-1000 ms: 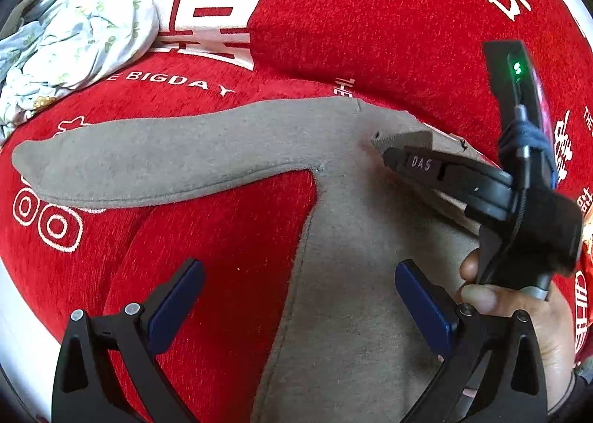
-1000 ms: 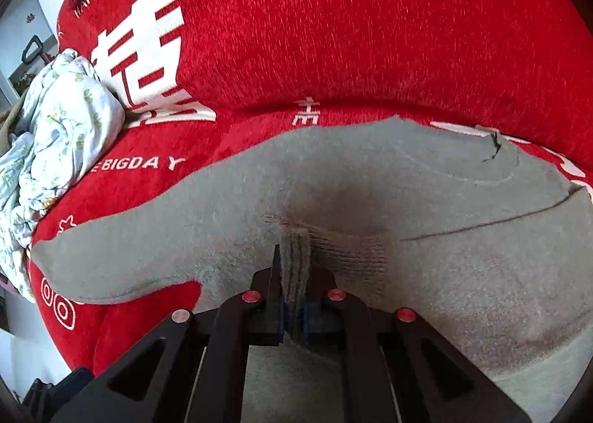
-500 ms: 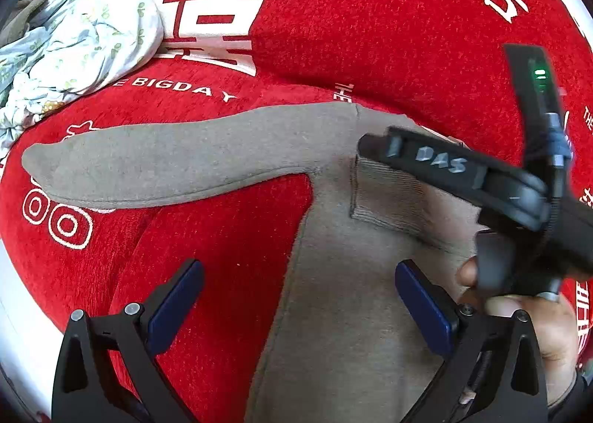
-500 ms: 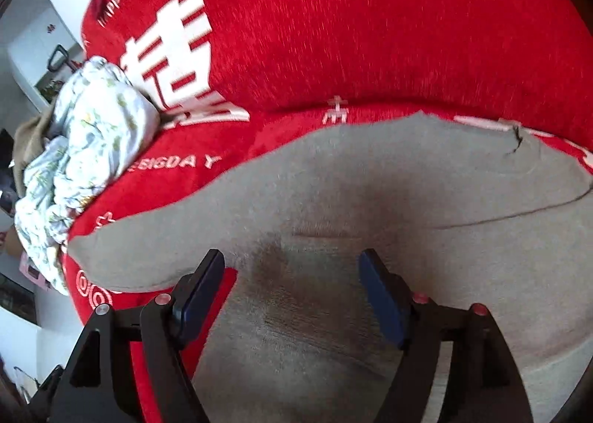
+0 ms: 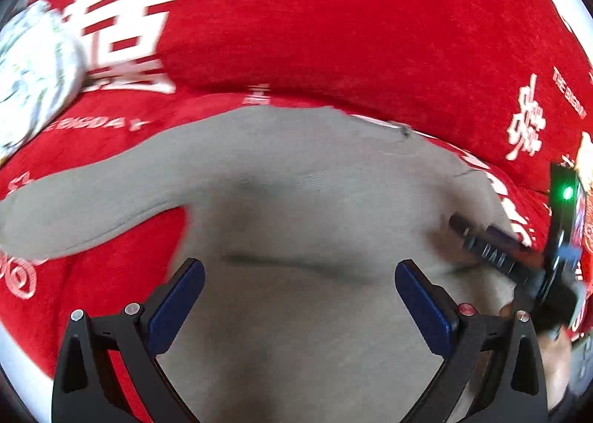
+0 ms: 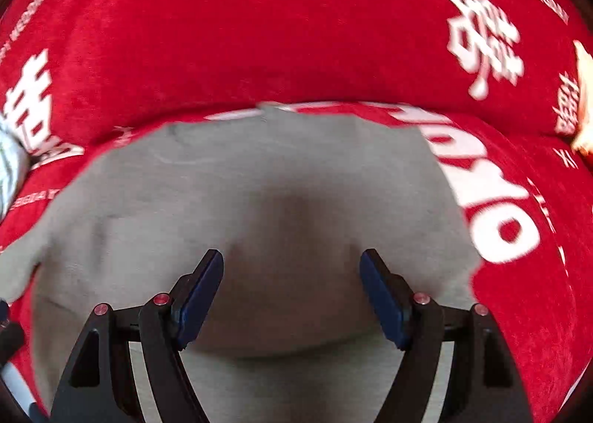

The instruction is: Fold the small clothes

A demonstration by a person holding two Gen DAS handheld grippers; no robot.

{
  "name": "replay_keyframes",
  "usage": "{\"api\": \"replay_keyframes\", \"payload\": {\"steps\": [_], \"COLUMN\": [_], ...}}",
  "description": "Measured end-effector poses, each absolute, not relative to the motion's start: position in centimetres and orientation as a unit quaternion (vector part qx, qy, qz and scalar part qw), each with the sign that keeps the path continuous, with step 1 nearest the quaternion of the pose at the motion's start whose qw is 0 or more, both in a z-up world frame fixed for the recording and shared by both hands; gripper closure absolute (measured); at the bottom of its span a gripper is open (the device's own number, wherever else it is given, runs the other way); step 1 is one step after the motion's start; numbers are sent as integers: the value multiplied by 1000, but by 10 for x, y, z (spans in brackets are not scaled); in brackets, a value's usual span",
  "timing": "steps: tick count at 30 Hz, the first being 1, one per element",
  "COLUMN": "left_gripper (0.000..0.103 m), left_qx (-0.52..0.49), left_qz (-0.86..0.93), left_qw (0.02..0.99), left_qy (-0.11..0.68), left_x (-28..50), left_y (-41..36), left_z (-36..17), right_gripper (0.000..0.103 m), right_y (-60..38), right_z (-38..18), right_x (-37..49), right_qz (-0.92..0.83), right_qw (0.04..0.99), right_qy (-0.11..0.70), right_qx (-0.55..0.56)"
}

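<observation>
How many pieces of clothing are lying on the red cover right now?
2. A gray long-sleeved top is spread flat in the middle, one sleeve reaching left. A white floral-print bundle sits crumpled at the far left edge. It is blurred and could hold more than one piece.

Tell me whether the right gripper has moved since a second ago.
Yes. The right gripper has let go of the grey garment and swung rightwards: the floral bundle has slid to the left edge of its view, and white lettering has come in.
</observation>
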State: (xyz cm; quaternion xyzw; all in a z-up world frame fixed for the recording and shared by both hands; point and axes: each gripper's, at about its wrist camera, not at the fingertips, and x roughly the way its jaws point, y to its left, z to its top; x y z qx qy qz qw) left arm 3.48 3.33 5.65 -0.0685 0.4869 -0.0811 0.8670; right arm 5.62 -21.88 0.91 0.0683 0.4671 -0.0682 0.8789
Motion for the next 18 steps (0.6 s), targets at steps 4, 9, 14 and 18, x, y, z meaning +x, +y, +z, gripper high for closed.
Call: {"api": "replay_keyframes", "payload": {"steps": [4,9,14,18], "left_gripper": [0,0,0,0], "left_qx": [-74,-46,0,-19], "left_qz": [-118,-127,-58,-38], "left_qw": [858,848,856,862], "left_qy": [495,512,513,506], "left_x": [54,73,71,64], "left_y": [1,-27,2,25], "left_z": [48,26,10,24], "right_gripper": [23,20,17,16], "right_y": [-231,-231,-232,-229], "right_z": [-1,-4,-6,-7], "right_x": [49,50,48,48], "right_qz": [-73,-69,-65,-68], "right_qw": [883,885,889,891], "right_qy": [461,458,450,447], "right_qx": [48,42,45,40]}}
